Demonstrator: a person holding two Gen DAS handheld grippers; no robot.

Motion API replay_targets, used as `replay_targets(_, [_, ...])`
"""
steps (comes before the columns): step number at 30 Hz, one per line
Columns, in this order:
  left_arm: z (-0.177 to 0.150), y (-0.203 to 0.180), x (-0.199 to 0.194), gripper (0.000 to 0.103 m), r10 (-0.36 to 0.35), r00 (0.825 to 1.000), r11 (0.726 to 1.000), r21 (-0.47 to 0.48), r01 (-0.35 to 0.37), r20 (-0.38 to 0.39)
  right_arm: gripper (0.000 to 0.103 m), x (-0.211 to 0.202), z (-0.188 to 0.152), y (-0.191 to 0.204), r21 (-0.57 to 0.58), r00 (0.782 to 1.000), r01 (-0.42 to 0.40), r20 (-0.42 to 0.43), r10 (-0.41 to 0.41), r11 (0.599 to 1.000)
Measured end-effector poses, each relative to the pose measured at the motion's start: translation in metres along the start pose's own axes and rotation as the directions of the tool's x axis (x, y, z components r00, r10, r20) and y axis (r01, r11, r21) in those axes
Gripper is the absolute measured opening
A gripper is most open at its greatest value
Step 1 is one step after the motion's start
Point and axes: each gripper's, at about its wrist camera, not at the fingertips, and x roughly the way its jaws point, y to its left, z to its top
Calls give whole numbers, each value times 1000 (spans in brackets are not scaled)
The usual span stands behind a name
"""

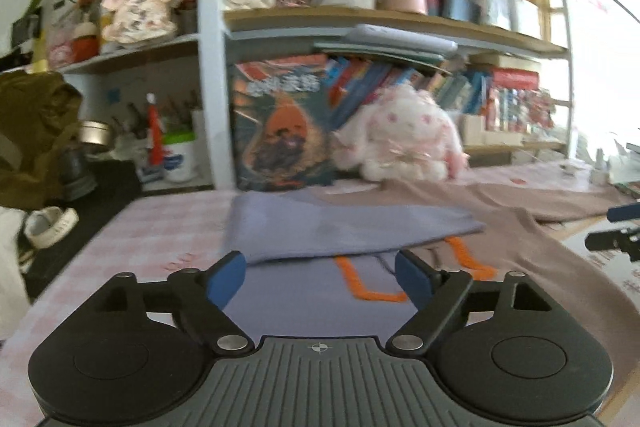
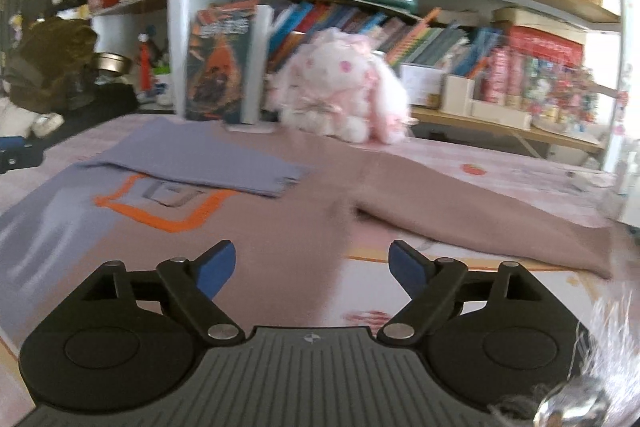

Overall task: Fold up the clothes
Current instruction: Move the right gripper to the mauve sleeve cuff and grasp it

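two grippers are in view, each with its blue-padded jaws spread wide and nothing between them: the left gripper [image 1: 320, 277] hangs low over the lilac half of a two-tone sweater [image 1: 304, 307], and the right gripper [image 2: 311, 267] sits over the same garment's dusty-pink half [image 2: 280, 227], both released. the sweater lies flat on a table covered with a pale pink checked cloth [image 1: 160, 227] (the cloth also carries small red prints on the right wrist's side). its lilac sleeve [image 2: 192, 155] is folded across the chest, covering the top of an orange square outline [image 2: 160, 215] printed there, while the pink sleeve [image 2: 480, 215] stretches away to the right, unfolded, its cuff near the table edge. from the left wrist the lilac sleeve [image 1: 344, 227] shows as a band lying across the body just beyond the fingertips, and the tips of the other gripper poke in at the far right edge. behind the sweater a white and pink plush rabbit [image 2: 340, 95] sits on the table against a bookshelf [image 1: 392, 23] crowded with books and boxes, beside a large dark book with an orange cover picture [image 1: 280, 131] standing upright. both pictures are somewhat blurred.
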Motion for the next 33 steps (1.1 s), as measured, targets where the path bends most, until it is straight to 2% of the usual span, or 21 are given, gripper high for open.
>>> replay_targets(4, [-4, -16, 3, 89, -51, 999, 998, -32, 51, -7, 86, -7, -3, -33, 8, 997, 78, -25, -78, 997])
replay_targets(7, [-8, -25, 5, 91, -64, 998, 998, -14, 64, 6, 87, -11, -3, -62, 30, 989, 144, -38, -143, 989])
replay_targets(13, [-11, -38, 11, 93, -78, 997, 997, 21, 78, 13, 88, -10, 4, -127, 153, 964, 256, -108, -242, 954])
replay_targets(19, [-9, -37, 21, 97, -95, 995, 995, 0, 95, -39, 88, 14, 14, -172, 275, 944, 304, -219, -249, 912])
replay_targets(25, [-10, -39, 27, 100, -75, 994, 997, 7, 76, -86, 87, 42, 23, -215, 442, 925, 354, -297, -238, 824])
replay_targets(28, [-11, -39, 26, 101, -67, 995, 998, 8, 67, -80, 84, 55, 27, -232, 474, 907, 398, -329, -261, 785])
replay_targets(30, [-11, -39, 25, 101, -65, 995, 998, 10, 66, -75, 77, 62, 27, -240, 475, 895, 424, -352, -275, 771])
replay_targets(32, [-10, -40, 25, 101, -67, 995, 998, 12, 68, -72, 60, 70, 23, -246, 481, 883, 448, -372, -287, 754])
replay_targets(33, [-10, -40, 25, 101, -68, 995, 998, 12, 69, -72, 57, 73, 21, -248, 484, 877, 459, -382, -293, 745])
